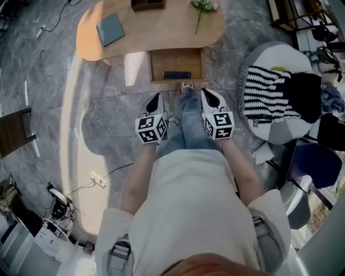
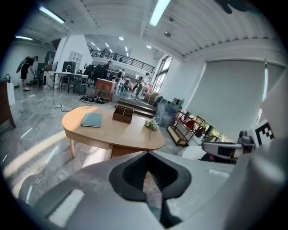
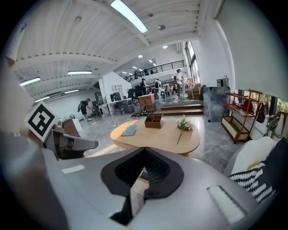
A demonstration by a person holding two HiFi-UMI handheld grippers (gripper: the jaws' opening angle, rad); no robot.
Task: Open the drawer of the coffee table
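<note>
The coffee table [image 1: 156, 29] is ahead of you, a rounded top in pale wood. At its left end lies a teal book [image 1: 110, 29], flat and slightly askew. At the far edge, near the middle, stands a small dark wooden box [image 1: 147, 4].

Your left gripper [image 1: 156, 99] is raised in front of you and points toward the table. Its jaws are pressed together with nothing between them.

The drawer [image 1: 172, 59] stands open, drawn out toward you from under the table's near edge, a little right of the middle. It is a shallow, square tray in the same pale wood, with its inside in full view. A flat dark blue thing [image 1: 176, 74] lies along its front wall. Your shoe [image 1: 187, 86] sits just before the drawer front.

Your right gripper [image 1: 207, 94] is level with the left one, apart from the drawer. Its jaws are also closed on nothing.

White flowers [image 1: 202, 8] lie near the table's right end. To the right of the table, a black-and-white striped cushion [image 1: 267, 94] rests on a pale grey seat [image 1: 269, 51].
</note>
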